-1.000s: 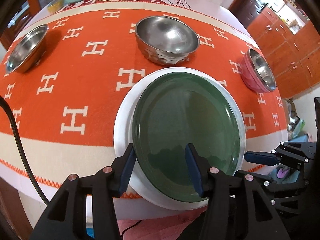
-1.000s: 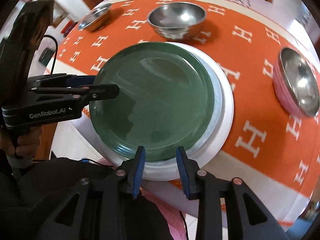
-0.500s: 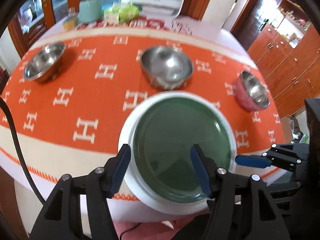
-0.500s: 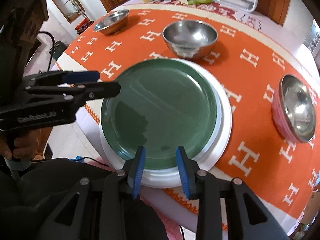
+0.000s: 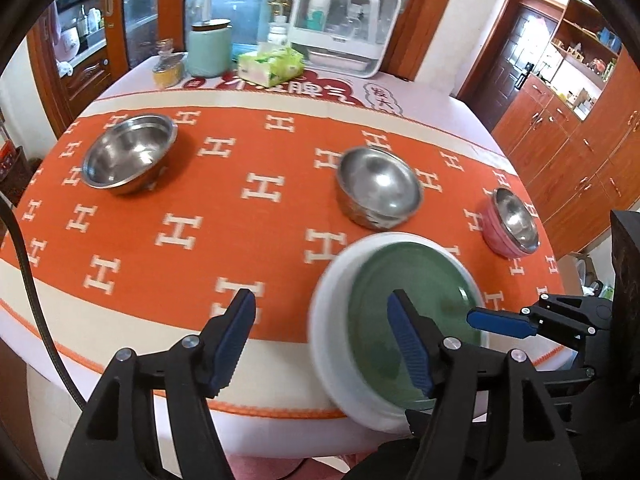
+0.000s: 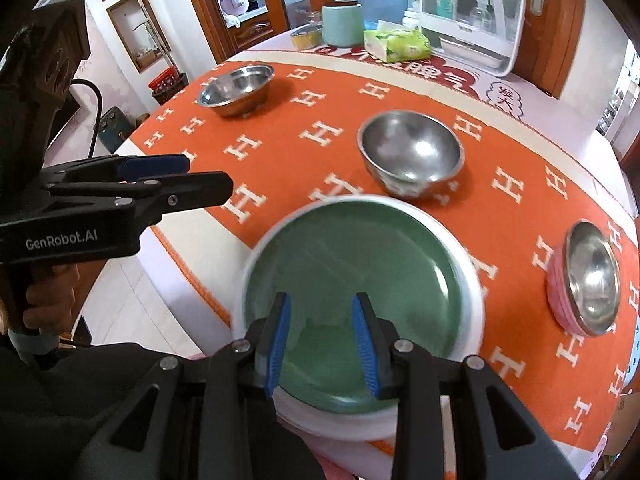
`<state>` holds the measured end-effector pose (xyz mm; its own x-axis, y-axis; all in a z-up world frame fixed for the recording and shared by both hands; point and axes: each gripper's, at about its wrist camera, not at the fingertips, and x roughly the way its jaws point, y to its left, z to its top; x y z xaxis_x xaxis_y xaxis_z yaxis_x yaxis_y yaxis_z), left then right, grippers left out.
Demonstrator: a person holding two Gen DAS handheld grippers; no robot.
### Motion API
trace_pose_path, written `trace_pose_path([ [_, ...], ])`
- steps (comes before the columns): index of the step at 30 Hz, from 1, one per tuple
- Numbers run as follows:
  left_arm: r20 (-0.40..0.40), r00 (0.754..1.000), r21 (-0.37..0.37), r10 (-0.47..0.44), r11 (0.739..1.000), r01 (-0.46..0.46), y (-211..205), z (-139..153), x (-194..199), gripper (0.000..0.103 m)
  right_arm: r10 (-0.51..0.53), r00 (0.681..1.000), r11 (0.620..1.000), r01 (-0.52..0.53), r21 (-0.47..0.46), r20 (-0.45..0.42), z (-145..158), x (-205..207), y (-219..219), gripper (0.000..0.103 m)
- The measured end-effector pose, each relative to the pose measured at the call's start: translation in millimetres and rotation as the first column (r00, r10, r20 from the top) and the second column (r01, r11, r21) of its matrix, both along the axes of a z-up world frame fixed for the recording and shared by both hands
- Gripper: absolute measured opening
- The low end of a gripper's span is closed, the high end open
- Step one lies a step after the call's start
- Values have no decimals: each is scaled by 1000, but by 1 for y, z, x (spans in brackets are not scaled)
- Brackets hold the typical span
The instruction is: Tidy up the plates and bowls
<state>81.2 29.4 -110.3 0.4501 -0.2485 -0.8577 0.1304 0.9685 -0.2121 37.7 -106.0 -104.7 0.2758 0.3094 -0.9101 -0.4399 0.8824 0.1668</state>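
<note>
Plates' rims (image 6: 256, 256) motion-blurred; white plate (image 5: 324, 320) near edge behind fingers.

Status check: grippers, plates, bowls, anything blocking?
Left gripper just opened, empty; right gripper empty too. Green plate stacked on white plate. Three bowls loose, nearest one unobstructed.

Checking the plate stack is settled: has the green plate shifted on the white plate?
No. The green plate sits centred on the white plate as before.

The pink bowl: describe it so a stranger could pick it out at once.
Start from the orange cloth patterned with white H shapes that covers the round table. Past the stacked green plate on its white plate, toward the cloth's right end, sits the pink bowl. Of the three bowls, only it has a pink outside; the other two are bare steel throughout.
</note>
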Motion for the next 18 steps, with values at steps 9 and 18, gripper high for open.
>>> trace_pose_path([
  [9, 36, 999, 8, -8, 1000, 7, 72, 21, 24, 68, -29, 999, 999, 28, 29, 32, 11, 17, 68, 33],
  [18, 77, 995, 18, -58, 998, 57, 136, 35, 57, 68, -101, 992, 993, 96, 73, 71, 13, 44, 132, 37],
])
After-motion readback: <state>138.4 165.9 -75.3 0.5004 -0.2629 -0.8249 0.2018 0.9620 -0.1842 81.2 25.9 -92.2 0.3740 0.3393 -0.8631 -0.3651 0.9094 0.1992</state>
